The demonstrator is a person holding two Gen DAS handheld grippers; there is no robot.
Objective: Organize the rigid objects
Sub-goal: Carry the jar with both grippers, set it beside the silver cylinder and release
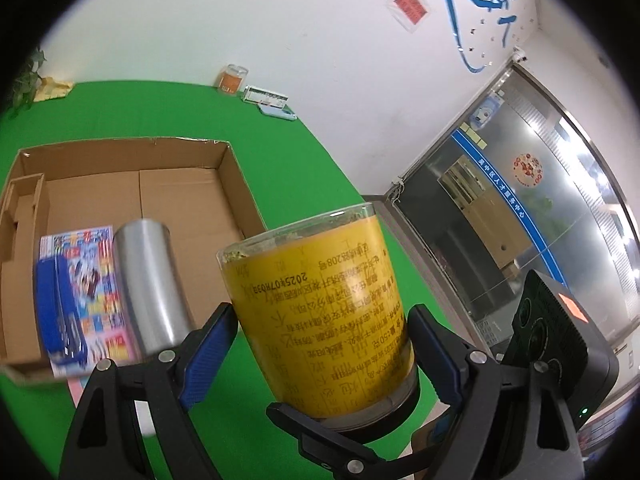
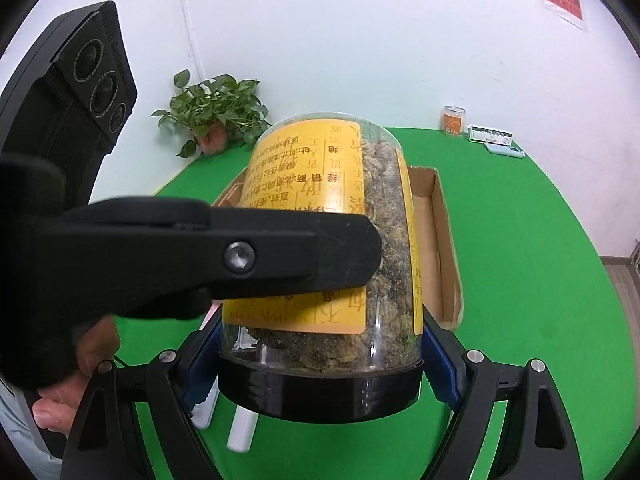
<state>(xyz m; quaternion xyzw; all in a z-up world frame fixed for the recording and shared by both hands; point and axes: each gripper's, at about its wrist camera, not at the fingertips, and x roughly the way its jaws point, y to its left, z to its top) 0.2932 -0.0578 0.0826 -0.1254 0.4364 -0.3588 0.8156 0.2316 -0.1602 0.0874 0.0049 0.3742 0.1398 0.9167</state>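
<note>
Between both sets of fingers, the jar [image 1: 320,312] is gripped, lid toward the cameras: the left gripper [image 1: 320,344] pinches its body, the right gripper [image 2: 320,368] its black lid. Apparently mid-handover or carry. Beyond, the box [image 1: 132,188] holds a tin [image 1: 150,284] and book [image 1: 94,288]; next, lower the jar beside the tin.

A clear glossy plastic jar [image 2: 320,240] with a yellow paper label and shiny black lid sits between matt black plastic hand-held gripper [image 2: 320,368] fingers, near a brown cardboard box [image 1: 132,196], a brushed-metal can [image 1: 150,284] and the matt green cloth counter [image 2: 520,280].
</note>
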